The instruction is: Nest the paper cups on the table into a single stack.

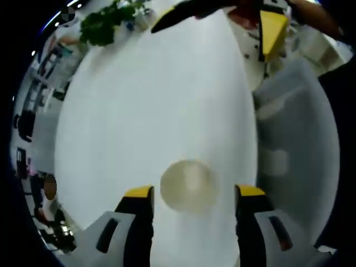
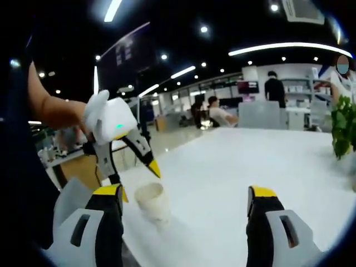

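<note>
white round-topped table [image 1: 144, 111] carries a pale cream paper cup [image 1: 189, 185] standing upright between the wide-open jaws of the left gripper [image 1: 194, 194], while the right gripper [image 2: 186, 194], also spread wide and empty, hangs nearby.

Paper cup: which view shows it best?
Left gripper view. The paper cup sits centred between the open left gripper, seen from above, rim and inside visible. Right gripper view shows the cup from the side, small, under the left gripper's tips.
</note>
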{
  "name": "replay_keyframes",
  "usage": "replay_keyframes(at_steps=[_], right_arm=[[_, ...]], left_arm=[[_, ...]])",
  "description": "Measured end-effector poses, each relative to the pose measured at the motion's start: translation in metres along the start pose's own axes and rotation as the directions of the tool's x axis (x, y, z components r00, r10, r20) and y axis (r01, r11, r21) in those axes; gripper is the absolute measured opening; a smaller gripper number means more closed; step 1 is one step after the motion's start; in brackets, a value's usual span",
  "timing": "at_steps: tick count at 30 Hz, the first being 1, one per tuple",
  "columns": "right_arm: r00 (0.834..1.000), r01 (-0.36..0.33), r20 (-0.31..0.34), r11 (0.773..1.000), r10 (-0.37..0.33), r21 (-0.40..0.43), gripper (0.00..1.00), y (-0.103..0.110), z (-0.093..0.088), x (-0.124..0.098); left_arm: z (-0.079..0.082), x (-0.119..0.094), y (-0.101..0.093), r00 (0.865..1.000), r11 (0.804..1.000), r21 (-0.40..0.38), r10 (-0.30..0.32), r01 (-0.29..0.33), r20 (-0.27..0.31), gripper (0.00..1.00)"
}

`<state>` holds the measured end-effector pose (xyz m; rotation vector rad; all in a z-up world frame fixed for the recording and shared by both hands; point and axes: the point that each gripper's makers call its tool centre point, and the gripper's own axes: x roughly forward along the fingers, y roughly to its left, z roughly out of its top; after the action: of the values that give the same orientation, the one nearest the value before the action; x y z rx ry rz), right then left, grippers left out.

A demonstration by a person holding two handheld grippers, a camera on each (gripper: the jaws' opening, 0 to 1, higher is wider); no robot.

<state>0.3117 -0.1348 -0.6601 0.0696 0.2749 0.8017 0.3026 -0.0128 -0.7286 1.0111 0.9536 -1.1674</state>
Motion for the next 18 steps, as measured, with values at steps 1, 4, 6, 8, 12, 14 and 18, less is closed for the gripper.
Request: replay_keyframes(at_steps=[1,4,6,8,12,14,18], right_arm=[[1.0,0.001,0.0,1.0,-0.001,-0.003,0.91,0.0,0.0,0.0],[1.0,-0.002,0.004,1.0,0.002,-0.013,0.93,0.0,0.004,0.0],[1.0,-0.004,0.001,0.999,0.004,-0.035,0.95,0.001,0.005,0.001],[1.0,-0.012,0.001,0.998,0.012,-0.055,0.97,0.004,0.007,0.002],[1.0,-0.021,0.012,0.996,0.022,-0.085,1.0,0.006,0.011,0.004],[0.999,-0.024,0.022,0.996,0.026,-0.091,1.0,0.007,0.014,0.005],[1.0,-0.016,0.025,0.995,0.018,-0.103,1.0,0.006,0.015,0.007]], left_arm=[[0.001,-0.001,0.0,1.0,1.0,-0.014,-0.003,0.003,0.013,0.68],[0.003,-0.01,0.006,0.996,0.999,-0.051,-0.001,0.005,0.089,0.76],[0.002,-0.014,0.012,0.99,0.998,-0.068,0.027,-0.017,0.142,0.77],[0.004,-0.017,0.016,0.979,0.994,-0.109,0.046,-0.025,0.199,0.81],[0.002,-0.024,0.021,0.929,0.971,-0.237,0.083,0.005,0.36,0.91],[-0.002,-0.029,0.025,0.898,0.961,-0.276,0.131,-0.01,0.421,0.98],[-0.013,-0.042,0.029,0.827,0.951,-0.307,0.199,-0.033,0.527,0.99]])
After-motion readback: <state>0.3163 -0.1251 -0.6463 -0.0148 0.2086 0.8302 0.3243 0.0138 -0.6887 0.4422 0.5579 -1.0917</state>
